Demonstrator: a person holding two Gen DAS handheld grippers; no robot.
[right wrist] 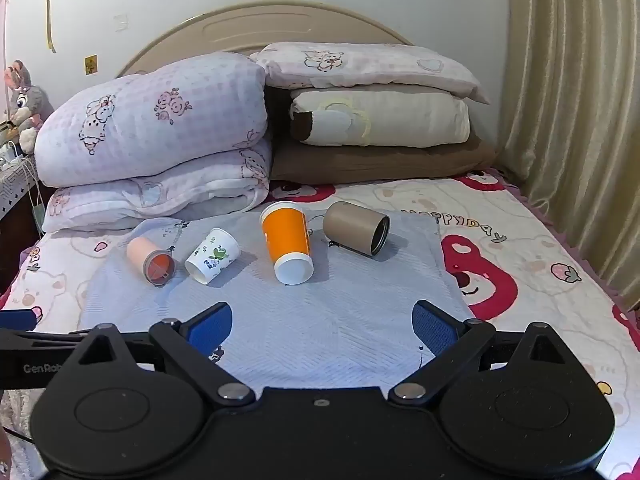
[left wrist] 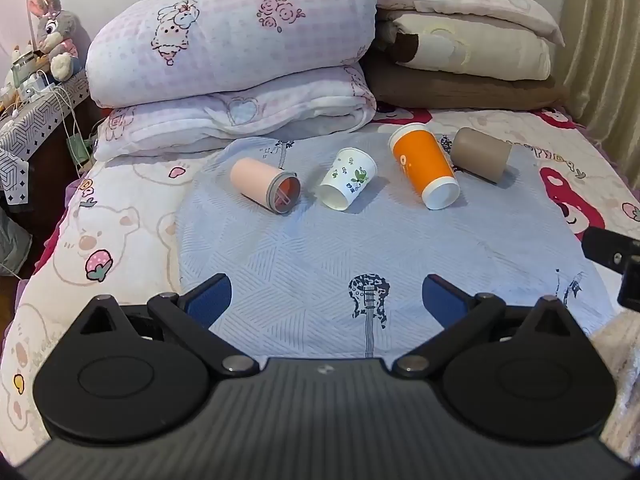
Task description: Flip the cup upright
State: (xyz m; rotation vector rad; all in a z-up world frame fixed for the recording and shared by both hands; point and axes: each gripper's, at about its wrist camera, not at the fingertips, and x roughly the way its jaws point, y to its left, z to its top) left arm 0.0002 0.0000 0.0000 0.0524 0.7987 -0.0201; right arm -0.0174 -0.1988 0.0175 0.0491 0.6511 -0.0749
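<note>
Several cups lie on their sides in a row on a pale blue cloth (left wrist: 320, 248) on the bed: a pink cup (left wrist: 262, 185) (right wrist: 150, 258), a white paper cup with green print (left wrist: 347, 179) (right wrist: 212, 255), an orange cup (left wrist: 423, 166) (right wrist: 287, 240) and a brown cup (left wrist: 481, 154) (right wrist: 356, 227). My left gripper (left wrist: 326, 298) is open and empty, well short of the cups. My right gripper (right wrist: 322, 326) is open and empty, in front of the orange cup.
Folded quilts (left wrist: 232, 60) and stacked pillows (left wrist: 468, 52) lie behind the cups. A cluttered bedside table (left wrist: 36, 100) stands at the left, a curtain (right wrist: 572, 120) at the right. Part of the right gripper (left wrist: 612, 260) shows at the left view's right edge.
</note>
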